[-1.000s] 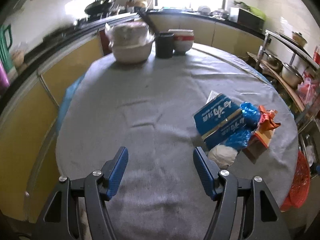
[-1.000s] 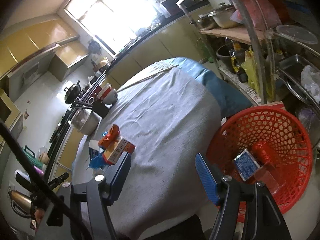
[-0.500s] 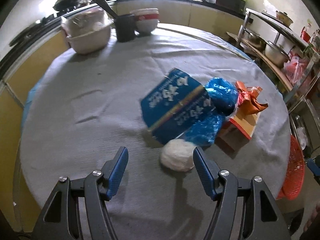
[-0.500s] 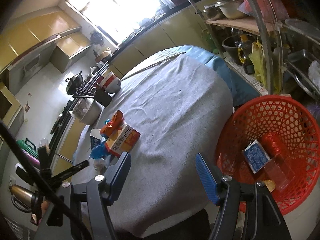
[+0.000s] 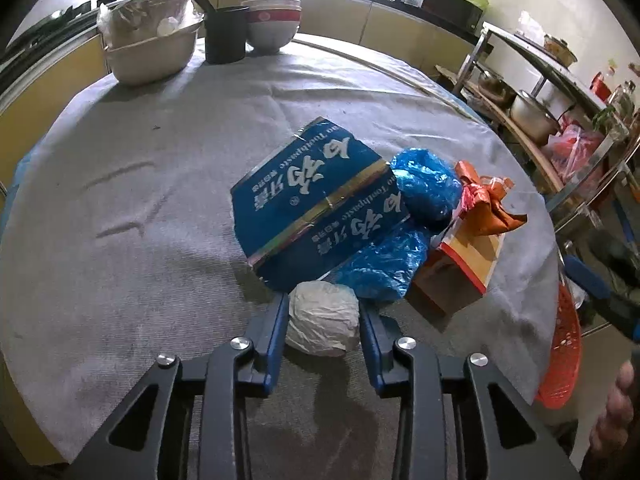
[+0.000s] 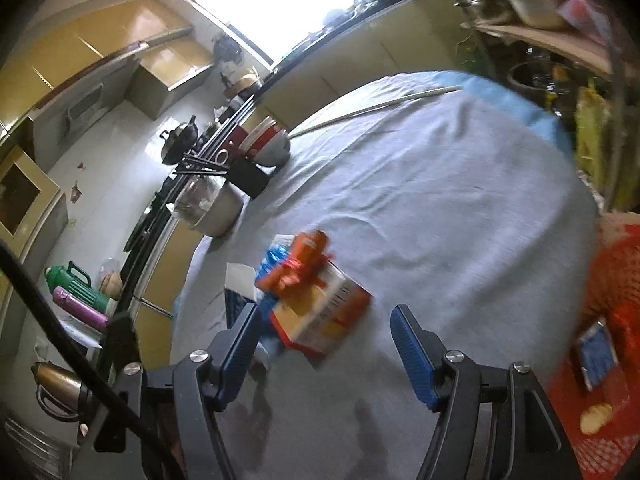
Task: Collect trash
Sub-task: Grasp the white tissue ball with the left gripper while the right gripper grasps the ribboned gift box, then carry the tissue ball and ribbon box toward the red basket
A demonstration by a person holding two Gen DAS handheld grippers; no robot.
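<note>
In the left wrist view my left gripper is shut on a crumpled white paper ball resting on the grey tablecloth. Just beyond it lie a flattened blue toothpaste box, crumpled blue plastic and an orange carton with a red-orange wrapper on it. In the right wrist view my right gripper is open above the table, with the orange carton just ahead of its left finger. A red mesh basket with some trash in it sits at the right.
At the table's far side stand a steel bowl, a black cup with chopsticks and stacked red-rimmed bowls. A metal shelf rack with pots stands at the right. The red basket's edge shows beside the table.
My left gripper has moved forward to the trash pile and closed its fingers around the white paper ball. My right gripper has swung in over the table toward the orange carton.
</note>
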